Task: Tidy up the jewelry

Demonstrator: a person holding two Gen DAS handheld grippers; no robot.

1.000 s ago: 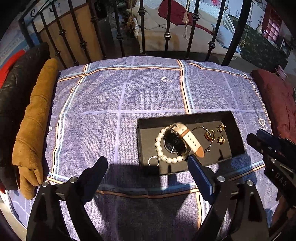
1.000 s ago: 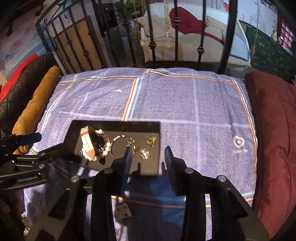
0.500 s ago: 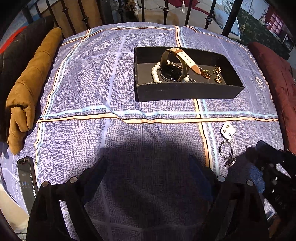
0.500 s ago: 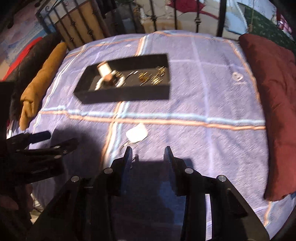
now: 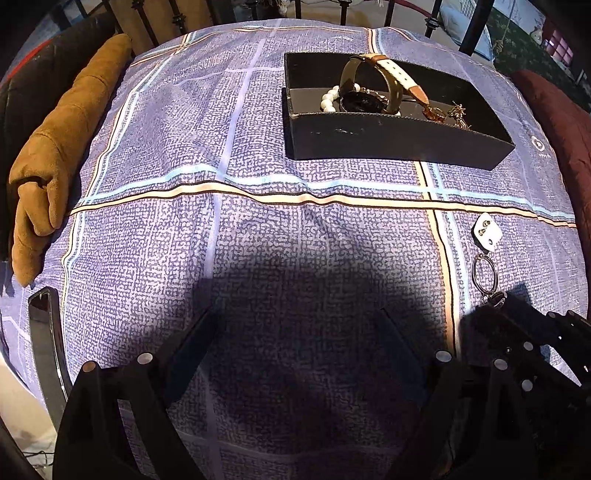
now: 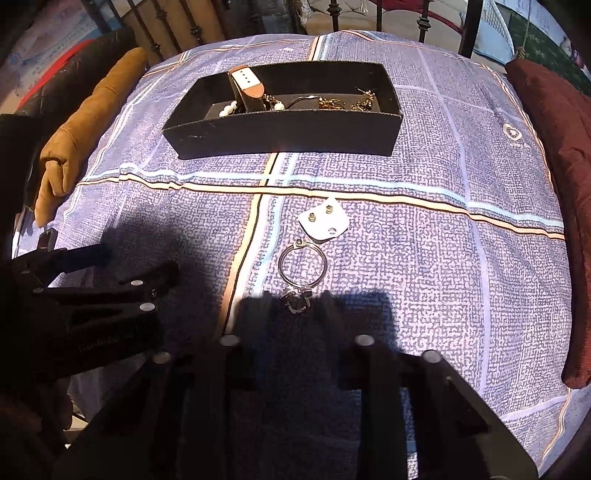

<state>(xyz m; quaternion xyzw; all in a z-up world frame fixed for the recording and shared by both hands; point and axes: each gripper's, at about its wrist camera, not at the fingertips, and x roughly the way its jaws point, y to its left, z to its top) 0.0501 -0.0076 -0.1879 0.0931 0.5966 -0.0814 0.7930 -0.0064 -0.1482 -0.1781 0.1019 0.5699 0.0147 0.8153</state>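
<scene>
A purple plaid bedspread is covering the bed, with sunlight falling across its orange and pale blue stripes. A tan suede garment is lying along its left edge, beside dark quilted leather. A maroon cushion is sitting at the right, while black iron bed rails are standing behind.

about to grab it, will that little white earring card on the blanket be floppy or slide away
The white earring card looks thin and flat, so probably light and bendy. It lies flush on the soft blanket, so an edge pinch may be awkward. It will likely slide rather than roll.
</scene>
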